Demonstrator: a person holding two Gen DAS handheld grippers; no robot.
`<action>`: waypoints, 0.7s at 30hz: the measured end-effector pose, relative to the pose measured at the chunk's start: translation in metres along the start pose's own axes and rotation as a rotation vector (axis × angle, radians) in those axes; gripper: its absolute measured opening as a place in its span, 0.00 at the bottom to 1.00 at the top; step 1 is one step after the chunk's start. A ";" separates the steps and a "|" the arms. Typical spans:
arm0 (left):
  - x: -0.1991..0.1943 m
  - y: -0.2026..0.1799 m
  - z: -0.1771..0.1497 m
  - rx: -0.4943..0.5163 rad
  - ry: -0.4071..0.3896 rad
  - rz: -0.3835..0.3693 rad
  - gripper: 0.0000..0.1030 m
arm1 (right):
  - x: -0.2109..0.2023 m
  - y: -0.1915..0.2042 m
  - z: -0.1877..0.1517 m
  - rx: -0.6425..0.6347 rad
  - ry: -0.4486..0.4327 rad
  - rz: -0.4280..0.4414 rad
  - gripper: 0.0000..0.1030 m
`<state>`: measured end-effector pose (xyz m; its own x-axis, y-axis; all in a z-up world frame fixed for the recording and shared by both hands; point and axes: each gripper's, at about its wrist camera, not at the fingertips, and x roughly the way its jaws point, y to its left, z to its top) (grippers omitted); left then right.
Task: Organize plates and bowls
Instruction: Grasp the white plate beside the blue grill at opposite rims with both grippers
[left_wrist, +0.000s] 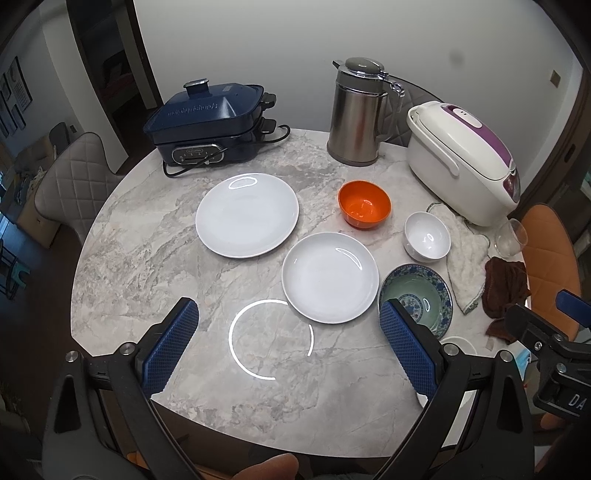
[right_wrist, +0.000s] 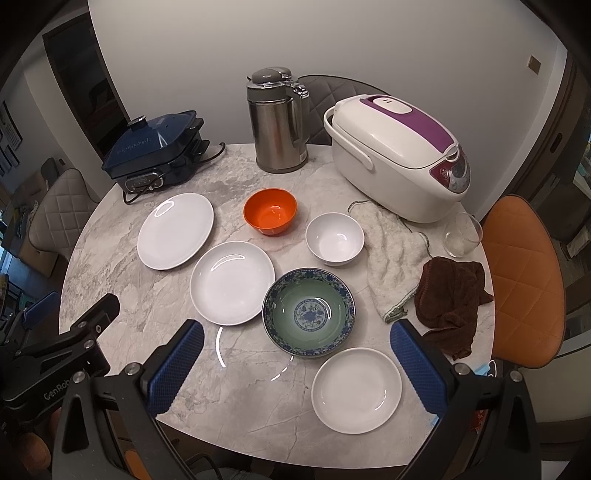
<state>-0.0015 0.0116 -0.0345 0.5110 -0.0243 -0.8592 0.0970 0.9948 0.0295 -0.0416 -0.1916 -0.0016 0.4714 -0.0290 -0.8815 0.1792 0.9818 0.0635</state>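
On the round marble table lie a large white plate, a medium white plate and a small white plate. There are also an orange bowl, a white bowl and a blue-patterned green bowl. My left gripper is open and empty above the near table edge. My right gripper is open and empty, above the patterned bowl and small plate.
At the back stand a dark blue electric cooker, a steel kettle and a white and purple rice cooker. A white cloth, a brown cloth and a glass lie at the right. Chairs surround the table.
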 end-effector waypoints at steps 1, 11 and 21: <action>0.007 0.003 -0.002 -0.003 0.010 -0.010 0.97 | 0.003 0.001 -0.003 0.001 0.006 0.018 1.00; 0.100 0.117 -0.052 -0.117 0.102 -0.217 0.98 | 0.078 0.024 -0.025 0.070 0.175 0.363 1.00; 0.239 0.287 0.046 -0.057 0.178 -0.265 0.98 | 0.149 0.106 0.009 0.335 0.103 0.700 1.00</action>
<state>0.1876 0.2869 -0.2077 0.3168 -0.2706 -0.9091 0.1560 0.9602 -0.2315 0.0557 -0.0931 -0.1224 0.4910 0.6094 -0.6225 0.1288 0.6559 0.7438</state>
